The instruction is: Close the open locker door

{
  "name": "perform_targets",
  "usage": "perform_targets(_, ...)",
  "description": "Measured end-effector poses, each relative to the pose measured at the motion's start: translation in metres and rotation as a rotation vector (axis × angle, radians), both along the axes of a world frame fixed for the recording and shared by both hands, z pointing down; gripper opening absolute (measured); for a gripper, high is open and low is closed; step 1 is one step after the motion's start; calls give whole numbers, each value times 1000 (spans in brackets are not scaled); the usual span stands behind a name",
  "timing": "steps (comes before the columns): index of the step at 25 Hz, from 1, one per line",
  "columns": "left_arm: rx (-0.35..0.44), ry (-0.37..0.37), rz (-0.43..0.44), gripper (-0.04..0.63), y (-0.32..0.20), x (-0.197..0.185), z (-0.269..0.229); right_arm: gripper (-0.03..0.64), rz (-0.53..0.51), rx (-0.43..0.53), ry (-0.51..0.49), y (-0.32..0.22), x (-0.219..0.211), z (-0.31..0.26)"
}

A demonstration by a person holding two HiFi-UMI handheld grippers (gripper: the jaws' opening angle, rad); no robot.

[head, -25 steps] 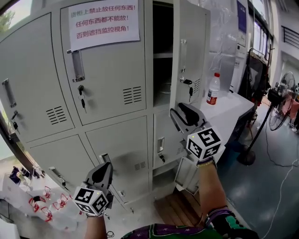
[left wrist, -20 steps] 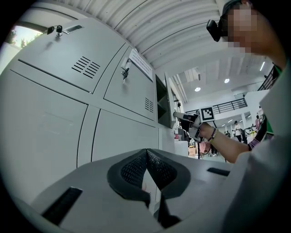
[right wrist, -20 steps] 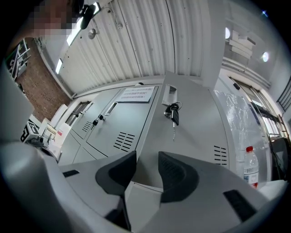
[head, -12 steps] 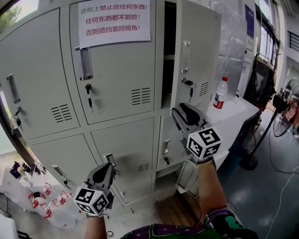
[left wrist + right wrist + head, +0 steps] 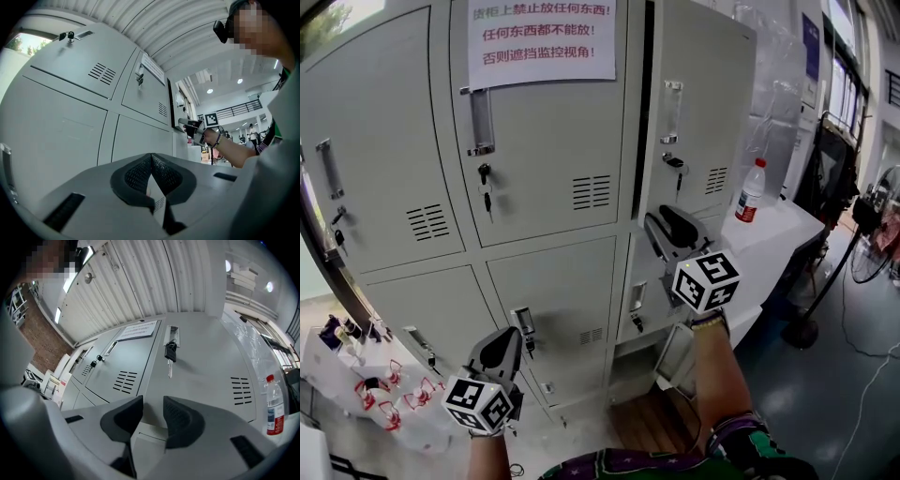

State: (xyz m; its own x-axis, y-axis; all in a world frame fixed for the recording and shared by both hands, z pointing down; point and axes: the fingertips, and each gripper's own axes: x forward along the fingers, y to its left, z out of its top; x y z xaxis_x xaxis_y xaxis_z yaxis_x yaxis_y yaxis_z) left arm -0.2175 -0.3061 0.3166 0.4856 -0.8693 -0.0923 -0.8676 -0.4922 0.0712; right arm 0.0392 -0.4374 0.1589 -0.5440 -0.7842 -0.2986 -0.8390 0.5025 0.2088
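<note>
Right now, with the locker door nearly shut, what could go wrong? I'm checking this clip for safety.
The door is ajar, and the right tongs, whose jaws have just been closing with nothing between them, are by its lower edge: they could slip off or get pinched. The keys hanging on it could snag the tongs. A hard push might bounce the door back open.

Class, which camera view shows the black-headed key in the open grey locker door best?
The right gripper view: the black-headed key hangs large and central on the open grey metal locker door. The head view shows it small; the left gripper view sees that door edge-on, key indistinct.
</note>
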Motion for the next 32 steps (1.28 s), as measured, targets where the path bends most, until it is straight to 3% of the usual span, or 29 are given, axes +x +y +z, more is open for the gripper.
perform_targets(17,-7,-4,-75,20,7,-17,1,120,-37,-38,-63,-32,-8,8)
perform_targets(32,-13,-11,-83,20,17,-19,3,120,-22,-52,-67,-28,-2,14)
